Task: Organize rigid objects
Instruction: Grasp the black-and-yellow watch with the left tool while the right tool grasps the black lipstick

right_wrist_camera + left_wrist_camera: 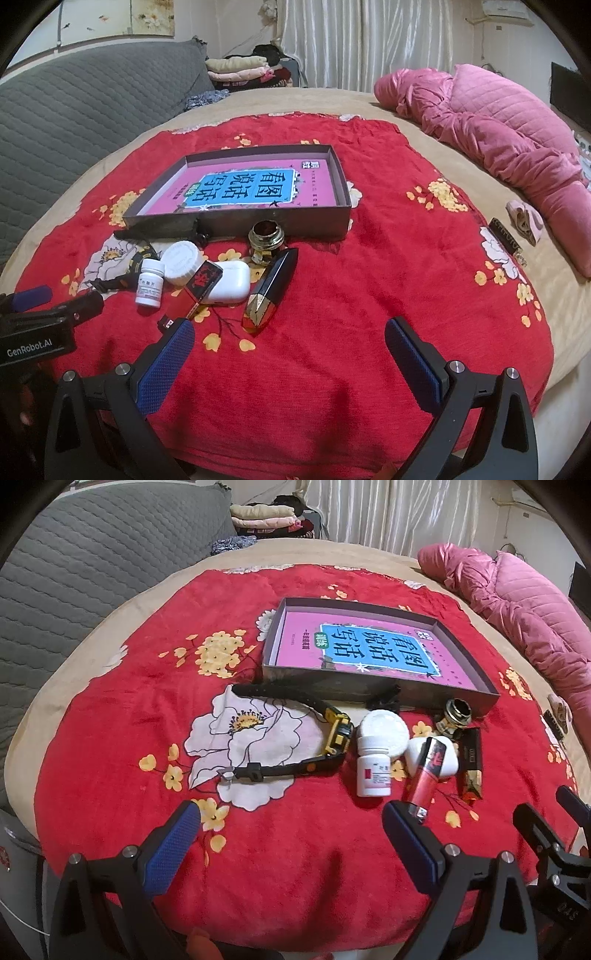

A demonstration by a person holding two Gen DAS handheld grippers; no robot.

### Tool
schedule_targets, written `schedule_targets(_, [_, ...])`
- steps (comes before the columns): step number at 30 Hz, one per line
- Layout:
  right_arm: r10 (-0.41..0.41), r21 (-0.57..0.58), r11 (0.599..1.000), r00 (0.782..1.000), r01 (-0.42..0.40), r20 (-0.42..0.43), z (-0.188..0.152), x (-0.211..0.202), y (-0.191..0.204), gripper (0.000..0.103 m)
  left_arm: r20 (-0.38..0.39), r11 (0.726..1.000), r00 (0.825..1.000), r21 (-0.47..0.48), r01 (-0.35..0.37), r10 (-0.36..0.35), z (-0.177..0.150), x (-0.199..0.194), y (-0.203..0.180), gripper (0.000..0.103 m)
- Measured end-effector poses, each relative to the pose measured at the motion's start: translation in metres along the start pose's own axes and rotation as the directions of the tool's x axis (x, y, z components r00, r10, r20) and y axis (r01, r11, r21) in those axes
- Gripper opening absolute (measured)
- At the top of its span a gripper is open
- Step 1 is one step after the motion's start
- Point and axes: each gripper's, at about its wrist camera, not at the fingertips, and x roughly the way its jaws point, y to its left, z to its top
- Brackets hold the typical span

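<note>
2 grippers hang over the near edge of the red blanket (332,387), both with jaws spread wide and nothing between them. Your left gripper (291,819) has its right finger (402,827) tip just beside the base of the red lip gloss tube (424,771), whose long axis runs away from you, leaning on the white earbud case (430,760). Your right gripper (290,339) has the black and gold lipstick (271,288) ahead and slightly left, also lying roughly lengthwise away from you, so its jaws would close across the narrow side without much turning.

The right looks the nearer hand for the lipstick, the left for the white pill bottle (373,771) and the watch (295,738) further left. The rest of the cluster, a round white jar (384,731) and a small gold-rimmed bottle (456,716), sits packed tight, touching or nearly so, just in front of the shallow box (369,690), which holds a pink book (369,653).

Open blanket lies to the right of the lipstick and in front of both grippers, giving you room. The box wall stands between the cluster and the book.
</note>
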Motion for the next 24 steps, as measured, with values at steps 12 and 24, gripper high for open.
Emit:
schedule_targets(12, [0.013,0.01,1.0,0.999,-0.012,-0.032,0.006,0.023,0.0,0.103,-0.029,1.0,1.0,0.009,0.001,-0.001,0.092,0.127,0.091,0.099])
schedule_targets(24, [-0.031,0.049,0.998,0.994,0.036,-0.108,0.018,0.054,-0.005,0.102,-0.053,0.999,0.999,0.036,0.008,-0.006,0.116,0.179,0.119,0.098])
